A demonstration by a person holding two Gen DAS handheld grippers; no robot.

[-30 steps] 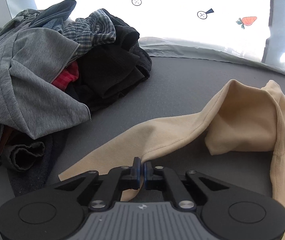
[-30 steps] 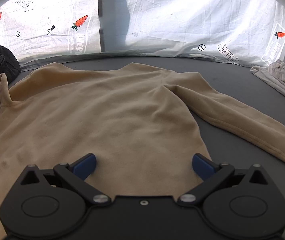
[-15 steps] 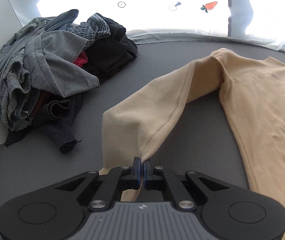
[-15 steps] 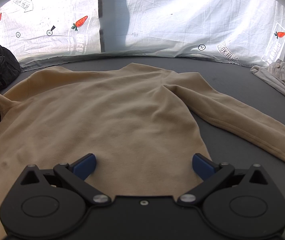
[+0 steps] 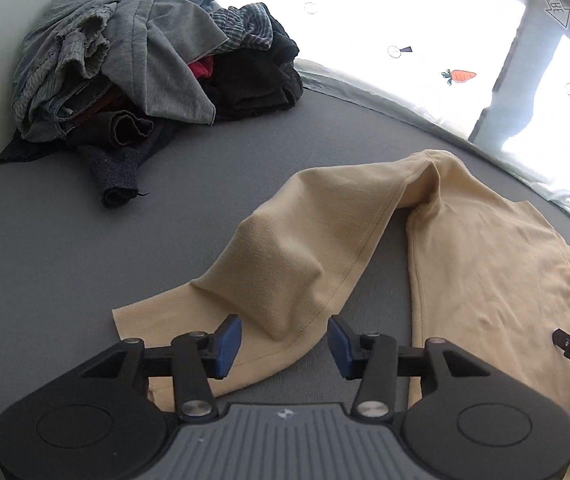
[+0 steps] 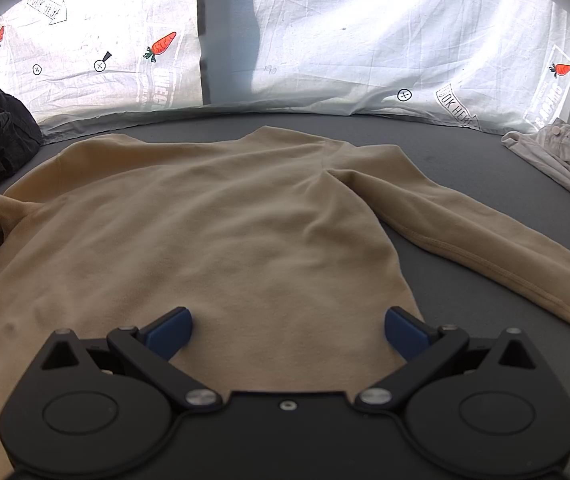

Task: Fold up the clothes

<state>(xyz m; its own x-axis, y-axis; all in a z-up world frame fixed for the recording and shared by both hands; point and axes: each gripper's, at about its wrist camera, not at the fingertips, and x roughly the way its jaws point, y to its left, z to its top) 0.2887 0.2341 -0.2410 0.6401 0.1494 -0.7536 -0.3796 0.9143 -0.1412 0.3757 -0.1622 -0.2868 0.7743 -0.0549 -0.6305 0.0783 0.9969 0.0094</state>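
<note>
Grey tabletop [image 5: 65,264] bears beige shirt [image 6: 213,240] — carrot-print sheet [image 6: 365,40] behind.

The left gripper [image 5: 284,340] has just let its jaws open; the tan sleeve [image 5: 297,268], released, now lies flat between them.

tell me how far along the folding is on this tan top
Early. Done: the tan top lies spread flat on the grey surface, both sleeves out. In hand: nothing; the left claw has just been opening, and the left sleeve lies loose between its jaws. The right claw hangs open over the hem. Left: every fold, plus the pile of clothes.
</note>
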